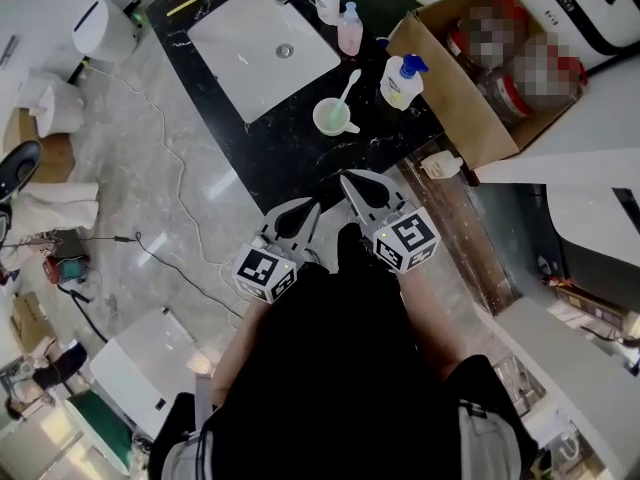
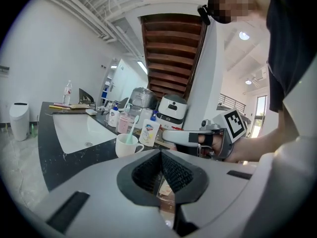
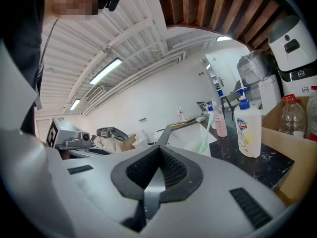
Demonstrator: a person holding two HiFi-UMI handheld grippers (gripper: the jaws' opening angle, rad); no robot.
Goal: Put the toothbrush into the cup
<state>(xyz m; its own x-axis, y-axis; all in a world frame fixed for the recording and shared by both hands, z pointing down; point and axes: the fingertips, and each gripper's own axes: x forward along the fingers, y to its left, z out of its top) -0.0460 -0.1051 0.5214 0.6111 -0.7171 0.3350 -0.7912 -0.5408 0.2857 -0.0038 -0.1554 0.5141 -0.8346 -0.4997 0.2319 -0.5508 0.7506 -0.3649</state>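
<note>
The toothbrush (image 1: pixel 349 83) already stands in the cup (image 1: pixel 330 118), so I think the left gripper (image 1: pixel 313 208) and right gripper (image 1: pixel 347 178), both clenched on nothing, should only avoid bumping it.

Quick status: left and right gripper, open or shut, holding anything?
Left gripper: closed, nothing between the jaws.
Right gripper: closed, nothing between the jaws.
</note>
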